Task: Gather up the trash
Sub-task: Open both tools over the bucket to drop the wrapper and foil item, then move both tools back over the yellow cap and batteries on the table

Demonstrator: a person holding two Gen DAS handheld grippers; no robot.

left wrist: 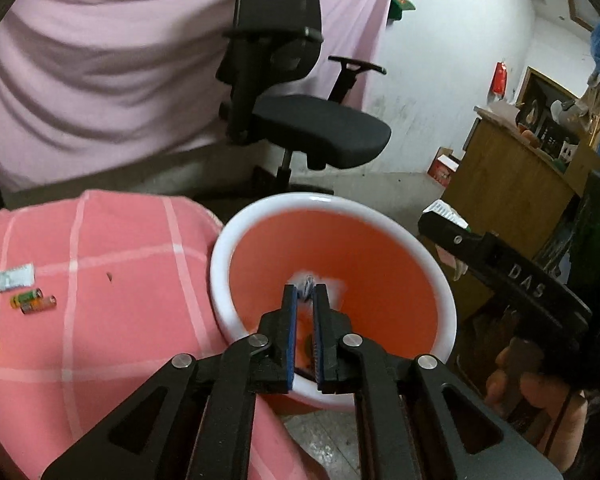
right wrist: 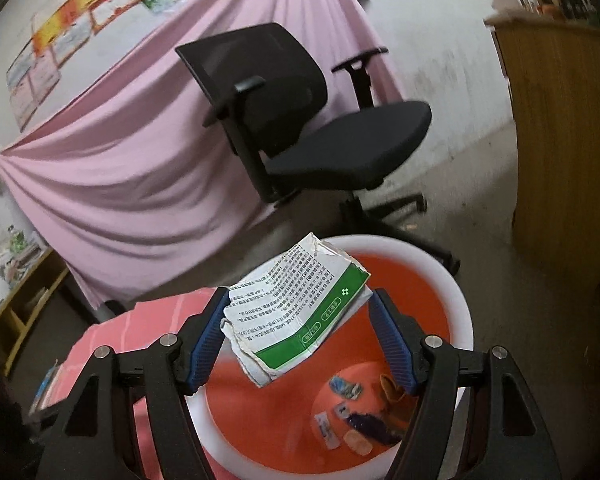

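Orange bin [right wrist: 452, 312]: your right gripper [right wrist: 300, 332] grasps the torn carton [right wrist: 296, 312] over its rim; released askew, it may catch there. Left gripper [left wrist: 305, 304] pinches a wrapper scrap [left wrist: 306, 282].

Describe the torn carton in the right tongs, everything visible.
The torn carton is a flattened white cardboard box with a green band and dense printed text, too small to read. Its edges are ragged and ripped. It sits tilted between the blue ribbed pads of the right tongs, touching the left pad; contact with the other pad is unclear. It hangs above the mouth of the orange bin, which has a white rim and small scraps at the bottom.
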